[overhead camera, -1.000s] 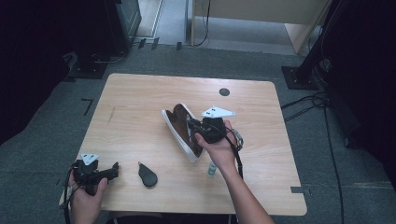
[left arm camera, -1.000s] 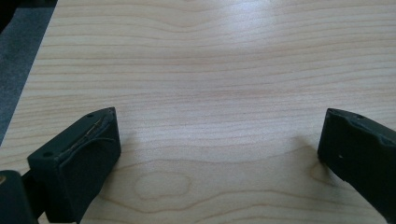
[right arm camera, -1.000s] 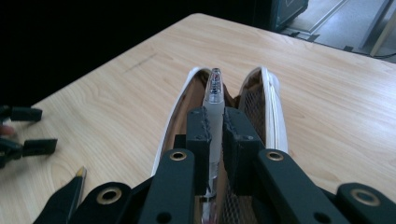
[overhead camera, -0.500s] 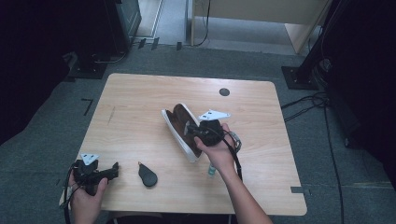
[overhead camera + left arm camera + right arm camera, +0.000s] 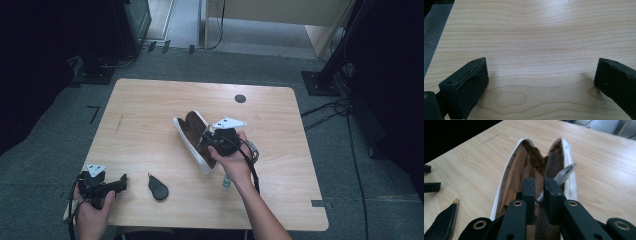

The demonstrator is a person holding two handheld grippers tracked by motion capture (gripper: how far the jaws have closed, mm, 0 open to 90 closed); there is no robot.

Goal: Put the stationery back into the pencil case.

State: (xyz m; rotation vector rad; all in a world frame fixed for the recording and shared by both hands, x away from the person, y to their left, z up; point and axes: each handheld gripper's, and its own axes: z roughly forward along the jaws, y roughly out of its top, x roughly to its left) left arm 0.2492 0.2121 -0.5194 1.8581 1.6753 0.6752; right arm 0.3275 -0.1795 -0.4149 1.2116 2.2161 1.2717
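Pale wood surface (image 5: pixel 150 110) on grey carpet, dark room around

My right tool (image 5: pixel 539 186) pinches a clear pen (image 5: pixel 564 173) inside the open brown pouch (image 5: pixel 192 130) at mid-surface; my left tool (image 5: pixel 541 75) rests spread at the near-left corner.

Pale wood-grain surface (image 5: pixel 531 37), smooth, with a soft sheen under the light. Brown pouch (image 5: pixel 529 167) near the middle of that surface: cloth-like lining, matt and creased, one inner side of dark open mesh, white edging along the opening. Clear glossy plastic pen (image 5: pixel 564 173) inside the pouch, clamped between matt black jaws of the right gripper (image 5: pixel 539 191); brass-coloured metal rivets on those arms. Left gripper (image 5: pixel 541 80) with dull black jaw pads, slightly rough, worn at one edge, jaws wide apart. Small black object (image 5: pixel 158 188) left of the pouch: smooth, faintly shiny, gold-coloured tip.
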